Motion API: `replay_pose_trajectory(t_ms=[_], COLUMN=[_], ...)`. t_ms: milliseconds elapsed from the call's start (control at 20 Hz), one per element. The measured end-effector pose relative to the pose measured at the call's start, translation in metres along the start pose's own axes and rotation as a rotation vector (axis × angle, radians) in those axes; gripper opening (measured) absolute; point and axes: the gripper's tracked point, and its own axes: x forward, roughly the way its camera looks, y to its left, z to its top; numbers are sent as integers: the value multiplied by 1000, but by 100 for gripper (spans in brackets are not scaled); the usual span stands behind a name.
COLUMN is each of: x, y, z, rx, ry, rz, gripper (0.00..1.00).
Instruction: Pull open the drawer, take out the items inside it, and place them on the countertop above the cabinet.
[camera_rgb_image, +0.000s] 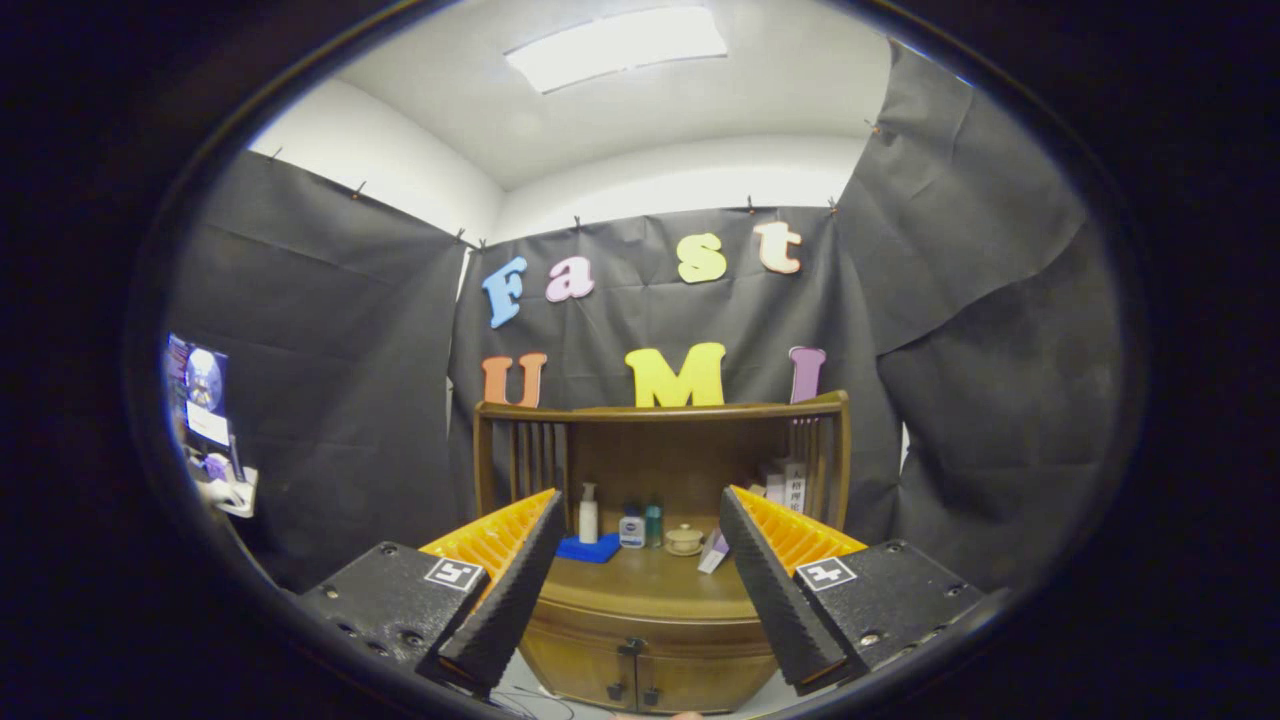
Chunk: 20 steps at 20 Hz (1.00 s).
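Observation:
A brown wooden cabinet (640, 640) stands against the booth's black wall, some way beyond my fingers. Its curved countertop (650, 580) has a railed wooden back. Below the top runs the drawer front (640, 625), closed, with two small doors and dark knobs (632, 690) under it. My gripper (640, 580) is open, its two fingers spread wide with nothing between them, and the cabinet shows through the gap. The drawer's contents are hidden.
On the countertop stand a white pump bottle (588, 515), a blue cloth (590, 548), two small bottles (640, 525), a lidded cup on a saucer (684, 540) and boxes (785, 485) at the right. A screen (205, 400) hangs on the left wall.

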Motion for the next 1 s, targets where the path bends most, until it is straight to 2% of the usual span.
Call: replay_pose_trajectory(t_ms=[200,500,1000], x=[14,38,96], y=[2,6,-5], z=[-16,-58,-184], rx=[46,36,87], ry=[0,10,119], rz=[14,9,-24], gripper=[98,98,98])
